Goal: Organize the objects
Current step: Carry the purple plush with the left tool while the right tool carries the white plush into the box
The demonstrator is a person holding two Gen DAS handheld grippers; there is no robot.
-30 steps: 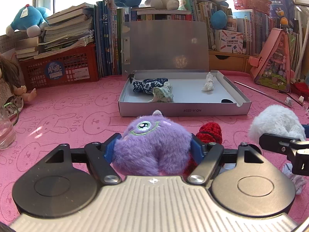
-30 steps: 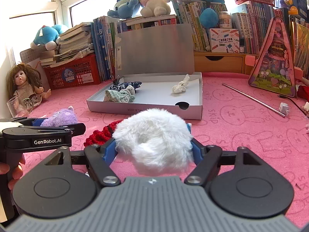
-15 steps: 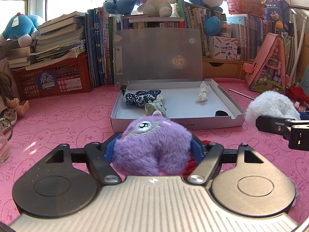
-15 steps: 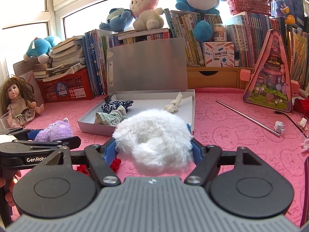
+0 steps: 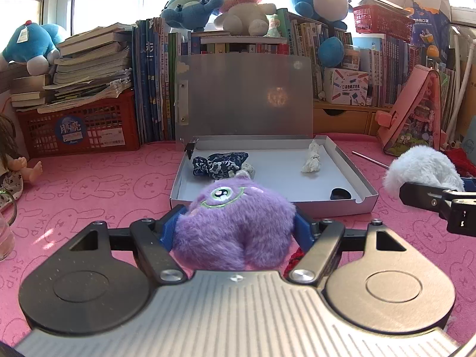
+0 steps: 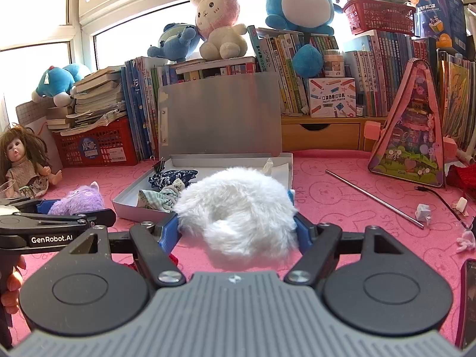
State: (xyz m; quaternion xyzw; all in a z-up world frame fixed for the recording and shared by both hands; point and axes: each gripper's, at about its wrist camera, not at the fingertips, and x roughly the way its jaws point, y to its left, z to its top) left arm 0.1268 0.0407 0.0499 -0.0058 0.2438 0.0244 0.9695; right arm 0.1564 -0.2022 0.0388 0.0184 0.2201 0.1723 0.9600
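Note:
My left gripper (image 5: 235, 226) is shut on a purple furry one-eyed plush (image 5: 235, 229), held above the pink mat in front of the open grey box (image 5: 342, 208). My right gripper (image 6: 236, 217) is shut on a white fluffy plush (image 6: 238, 208), raised near the box's front right corner (image 6: 287, 172). Each gripper shows in the other view: the right one with the white plush (image 5: 422, 172), the left one with the purple plush (image 6: 77, 202). In the box lie a blue patterned cloth (image 5: 218, 163), a pale striped cloth (image 6: 159, 199) and a white knotted cloth (image 5: 311, 162).
A red knitted item (image 5: 293, 260) lies on the mat under my left gripper. A metal rod (image 6: 374, 197), a pink triangular toy house (image 6: 412, 136), small paper scraps (image 6: 424, 211), a doll (image 6: 25, 163), a red basket (image 5: 80, 128) and shelves of books surround the mat.
Both grippers have risen and moved towards the box with their plush toys. The red knitted item has dropped out of sight below them.

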